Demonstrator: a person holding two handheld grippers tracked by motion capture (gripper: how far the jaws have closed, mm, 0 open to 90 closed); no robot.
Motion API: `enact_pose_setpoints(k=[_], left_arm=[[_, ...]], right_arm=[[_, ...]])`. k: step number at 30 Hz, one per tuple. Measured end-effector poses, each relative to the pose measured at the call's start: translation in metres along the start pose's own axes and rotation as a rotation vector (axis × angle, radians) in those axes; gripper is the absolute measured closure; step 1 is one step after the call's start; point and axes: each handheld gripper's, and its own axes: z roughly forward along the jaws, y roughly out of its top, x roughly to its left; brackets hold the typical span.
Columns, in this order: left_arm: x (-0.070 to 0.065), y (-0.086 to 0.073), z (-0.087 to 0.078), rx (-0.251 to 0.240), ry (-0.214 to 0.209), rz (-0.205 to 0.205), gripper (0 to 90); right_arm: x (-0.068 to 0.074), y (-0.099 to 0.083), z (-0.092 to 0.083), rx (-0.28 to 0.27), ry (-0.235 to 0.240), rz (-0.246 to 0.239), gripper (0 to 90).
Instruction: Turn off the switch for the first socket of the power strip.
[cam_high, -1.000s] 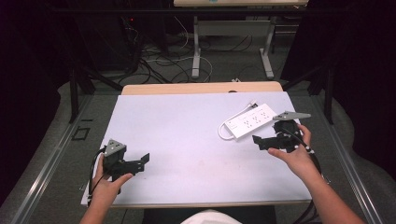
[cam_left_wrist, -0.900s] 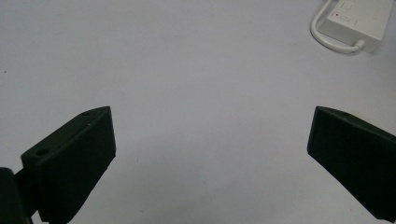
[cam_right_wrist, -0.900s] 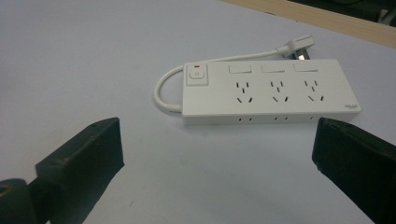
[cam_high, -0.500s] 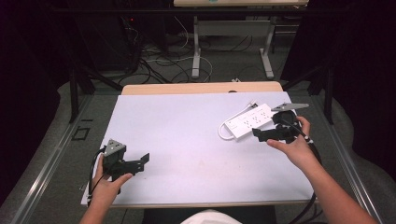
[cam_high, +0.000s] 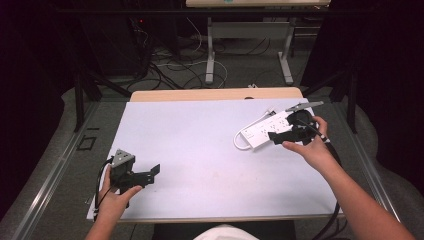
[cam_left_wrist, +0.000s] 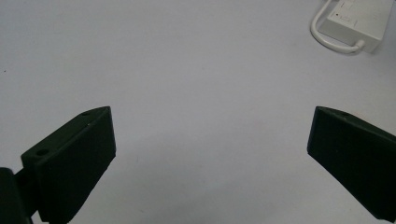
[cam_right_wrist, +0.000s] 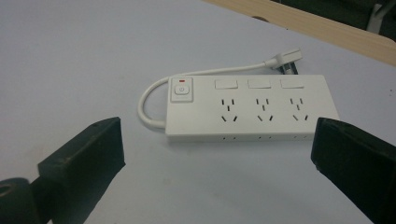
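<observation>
The power strip (cam_right_wrist: 252, 108) lies near the bench's far right corner, just ahead of the wide-open right gripper (cam_right_wrist: 215, 154); the left gripper (cam_left_wrist: 210, 158), also open, rests near the front left corner.

- The bench (cam_high: 200, 145) carries a pale white sheet; bare wood shows along its far edge.
- A white power strip (cam_right_wrist: 252, 107) lies flat at the right, cord (cam_right_wrist: 149, 100) looped beside it.
</observation>
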Motion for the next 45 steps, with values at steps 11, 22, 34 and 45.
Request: enact_pose_setpoints(k=[11,22,34,45], left_arm=[[0.0,0.0,0.0,-0.002,0.002,-0.005,0.9],[0.001,0.0,-0.001,-0.003,0.005,-0.002,0.9],[0.002,0.0,-0.001,-0.002,0.006,-0.004,0.9],[0.003,0.0,-0.001,-0.004,0.008,-0.008,0.9]], right_arm=[[-0.005,0.014,0.009,0.022,-0.008,0.01,3.4],[-0.011,0.025,0.018,0.039,-0.033,0.018,4.5],[-0.017,0.034,0.034,0.054,-0.05,0.026,6.4],[-0.022,0.038,0.047,0.07,-0.059,0.031,10.7]])
